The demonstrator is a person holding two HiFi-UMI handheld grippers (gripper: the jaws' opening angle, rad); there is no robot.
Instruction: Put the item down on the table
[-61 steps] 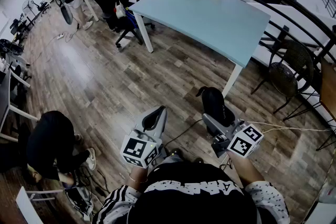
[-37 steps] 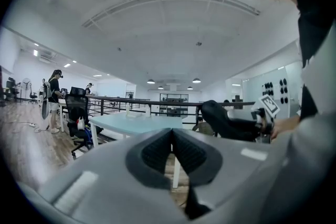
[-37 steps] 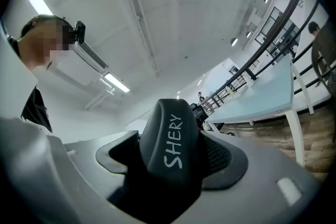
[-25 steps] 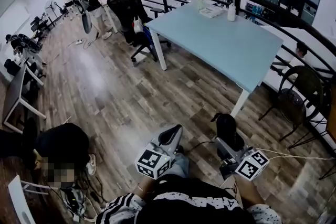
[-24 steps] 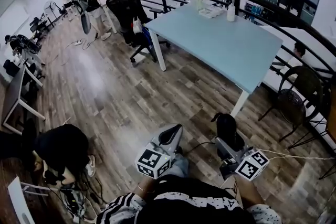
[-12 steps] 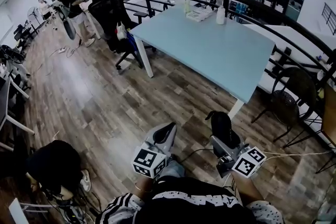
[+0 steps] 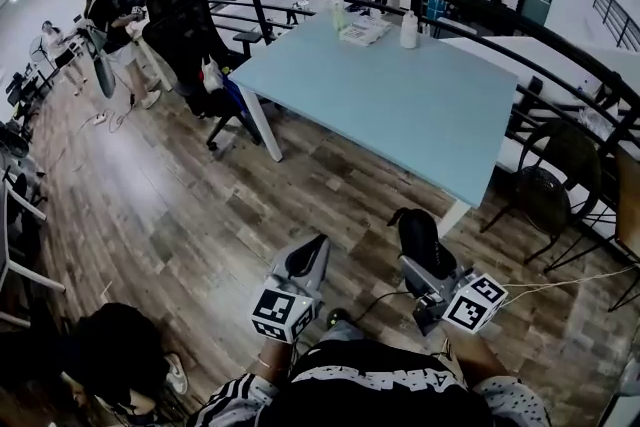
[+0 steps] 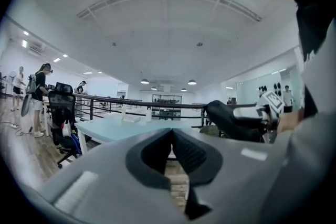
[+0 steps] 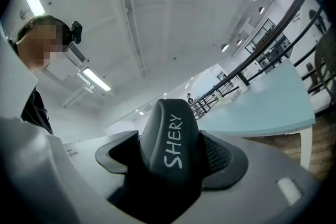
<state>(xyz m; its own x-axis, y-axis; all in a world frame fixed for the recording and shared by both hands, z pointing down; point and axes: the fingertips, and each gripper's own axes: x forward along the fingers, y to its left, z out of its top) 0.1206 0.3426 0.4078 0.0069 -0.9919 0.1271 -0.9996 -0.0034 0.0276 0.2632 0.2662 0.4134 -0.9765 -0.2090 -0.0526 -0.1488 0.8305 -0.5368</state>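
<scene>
A black rounded item (image 9: 170,139) with "SHERY" written on it in white sits between the jaws of my right gripper (image 9: 170,162), which is shut on it. In the head view the black item (image 7: 415,237) sticks out of the right gripper (image 7: 422,260) above the wooden floor, short of the near corner of the light blue table (image 7: 400,105). My left gripper (image 7: 305,255) is beside it, also over the floor. Its jaws are pressed together with nothing between them (image 8: 171,147). From the left gripper view the black item (image 8: 231,119) shows at the right.
Bottles (image 7: 408,30) and papers stand at the table's far end. A black railing (image 7: 520,15) runs behind it. A black office chair (image 7: 185,25) stands to its left, a wicker chair (image 7: 548,190) to its right. A person crouches at lower left (image 7: 105,345); others stand far left.
The head view has shifted: the table sits slightly nearer and the crouching person lower in frame. Both grippers keep the same pose, and the black item stays in the right one.
</scene>
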